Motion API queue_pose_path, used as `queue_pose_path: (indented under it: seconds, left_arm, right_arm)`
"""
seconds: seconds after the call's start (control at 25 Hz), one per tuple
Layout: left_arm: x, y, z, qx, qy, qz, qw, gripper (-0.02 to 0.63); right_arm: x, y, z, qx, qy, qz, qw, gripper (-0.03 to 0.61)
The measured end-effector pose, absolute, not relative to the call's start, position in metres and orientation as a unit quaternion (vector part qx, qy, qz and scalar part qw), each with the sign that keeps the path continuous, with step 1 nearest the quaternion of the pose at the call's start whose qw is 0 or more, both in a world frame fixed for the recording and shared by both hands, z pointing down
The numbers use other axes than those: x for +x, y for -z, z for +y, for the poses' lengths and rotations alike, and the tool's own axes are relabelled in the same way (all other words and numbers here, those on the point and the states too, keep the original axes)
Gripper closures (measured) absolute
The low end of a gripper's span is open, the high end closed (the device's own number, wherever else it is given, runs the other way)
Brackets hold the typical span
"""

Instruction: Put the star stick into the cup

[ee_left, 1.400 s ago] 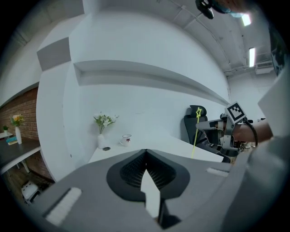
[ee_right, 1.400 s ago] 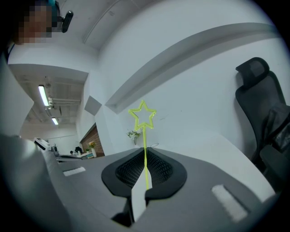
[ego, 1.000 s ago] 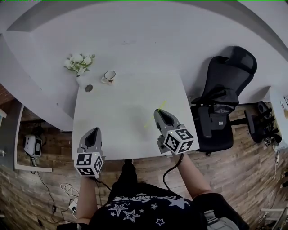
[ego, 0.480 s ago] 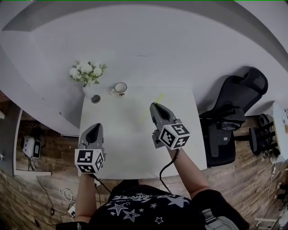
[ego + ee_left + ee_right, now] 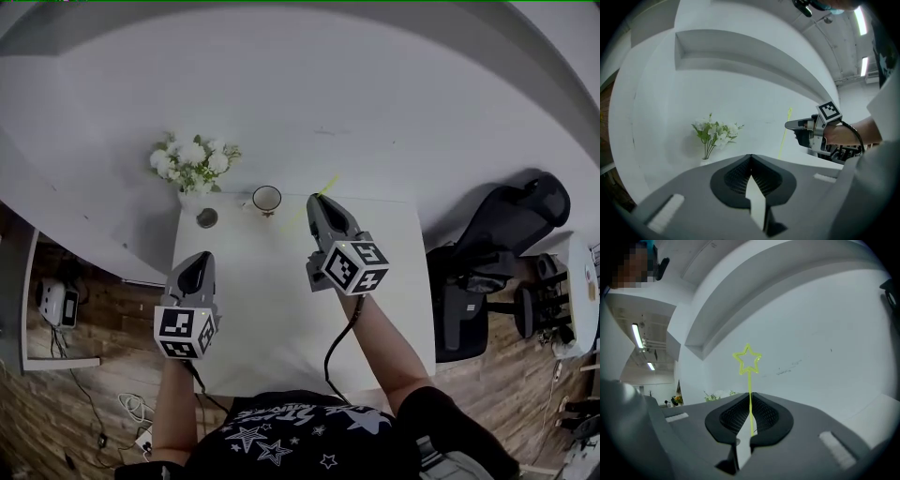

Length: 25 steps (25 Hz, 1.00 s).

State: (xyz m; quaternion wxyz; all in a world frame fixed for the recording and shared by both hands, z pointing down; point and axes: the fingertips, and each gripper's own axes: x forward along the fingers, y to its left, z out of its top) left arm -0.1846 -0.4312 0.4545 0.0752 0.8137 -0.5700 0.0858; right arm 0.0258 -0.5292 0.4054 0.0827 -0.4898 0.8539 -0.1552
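Observation:
The star stick (image 5: 317,190) is a thin yellow rod with a star outline at its top (image 5: 747,358). My right gripper (image 5: 315,201) is shut on its shaft, and the stick rises upright between the pads (image 5: 750,397). The white cup (image 5: 266,199) stands at the table's far edge, just left of the right gripper's tip. My left gripper (image 5: 195,269) hovers over the table's left side, shut with nothing in it (image 5: 750,159). From the left gripper view I see the right gripper (image 5: 811,133) and the stick (image 5: 783,136).
A vase of white flowers (image 5: 192,164) stands at the far left corner of the white table (image 5: 272,309), with a small dark round object (image 5: 207,217) beside it. A black office chair (image 5: 497,253) is to the right. A white wall rises behind the table.
The right gripper has carried the star stick forward and left, from mid-table to beside the cup. The left gripper has kept roughly its place at the table's left.

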Motion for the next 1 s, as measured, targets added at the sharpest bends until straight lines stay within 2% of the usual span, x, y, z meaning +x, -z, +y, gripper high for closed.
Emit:
queue_pose_path:
  seconds: [0.44,1.0]
  left_arm:
    - [-0.195,-0.475,-0.467,0.826,-0.088,-0.55,0.085,0.611]
    - [-0.206,-0.501,-0.484,0.823,-0.087,-0.551,0.113,0.611]
  right_arm:
    - [0.007,-0.419,-0.595,-0.516,0.172,0.833,0.102,0.548]
    - [-0.017,-0.48,-0.619,-0.518,0.176,0.836,0.042,0.546]
